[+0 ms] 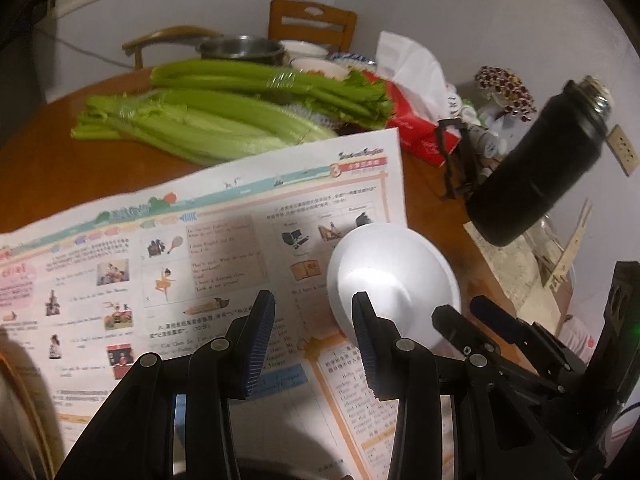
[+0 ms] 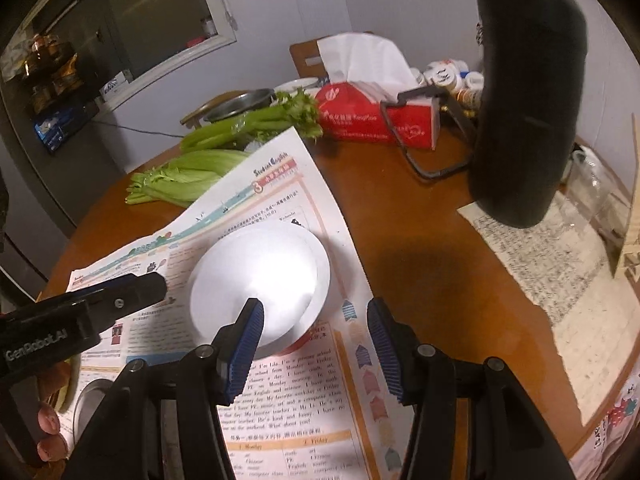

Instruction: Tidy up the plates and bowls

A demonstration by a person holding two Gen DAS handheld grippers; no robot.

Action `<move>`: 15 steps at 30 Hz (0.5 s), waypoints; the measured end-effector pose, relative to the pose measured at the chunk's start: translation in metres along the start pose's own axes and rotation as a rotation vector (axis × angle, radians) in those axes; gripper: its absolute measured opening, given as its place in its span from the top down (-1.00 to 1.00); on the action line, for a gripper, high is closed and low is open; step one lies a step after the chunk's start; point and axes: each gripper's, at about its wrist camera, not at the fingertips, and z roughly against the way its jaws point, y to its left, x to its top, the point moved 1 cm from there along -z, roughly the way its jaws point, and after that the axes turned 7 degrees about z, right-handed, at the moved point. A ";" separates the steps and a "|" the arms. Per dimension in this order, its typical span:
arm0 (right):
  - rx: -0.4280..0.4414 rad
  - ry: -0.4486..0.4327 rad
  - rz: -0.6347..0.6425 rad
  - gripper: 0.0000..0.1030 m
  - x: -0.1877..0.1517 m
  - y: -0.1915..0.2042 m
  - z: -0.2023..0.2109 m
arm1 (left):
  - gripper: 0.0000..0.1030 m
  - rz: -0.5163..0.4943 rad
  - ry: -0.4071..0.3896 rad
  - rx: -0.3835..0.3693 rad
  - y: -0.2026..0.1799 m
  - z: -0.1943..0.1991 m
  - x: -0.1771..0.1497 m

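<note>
- White, glossy, probably ceramic: bowl (image 2: 260, 280) upside down on the printed newspaper (image 2: 304, 392) spread over the brown wooden bench (image 2: 440, 248), near the paper's right edge.
- Possibly two bowls nested, judging by a second rim line in the right wrist view; cannot tell for sure.
- Right claw (image 2: 316, 354) spread wide, holding nothing, left pad just touching or overlapping the near side of the bowl, right pad over bare paper.
- Left claw (image 1: 314, 346) likewise spread and empty, hovering over the paper with the bowl just beyond its right pad.
- Likely stiff, fairly heavy for its size, smooth and slippery on the domed outside, breakable if dropped.
- Best hold, as a judgement: the rim, one pad under the lip and one on the outer wall; dome itself too rounded and slick for a secure pinch.
- Thin paper underneath likely to slide or lift with the bowl.
- More dishes at the far side of the bench: a metal pot (image 1: 242, 50) and white plates (image 1: 304, 48), behind the celery (image 1: 224, 112).
- Red tissue box (image 2: 376, 120) and tall black flask (image 2: 524, 112) to the right, well apart from the bowl.
</note>
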 end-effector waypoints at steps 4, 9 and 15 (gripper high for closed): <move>0.031 0.021 0.026 -0.04 0.000 0.009 -0.015 | 0.20 0.013 0.020 0.003 0.004 -0.011 0.003; 0.066 0.031 0.068 -0.05 -0.002 0.028 -0.023 | 0.20 0.018 0.031 0.015 0.006 -0.017 0.005; 0.120 0.039 0.096 -0.05 -0.006 0.046 -0.026 | 0.20 0.033 0.060 0.031 0.013 -0.027 0.003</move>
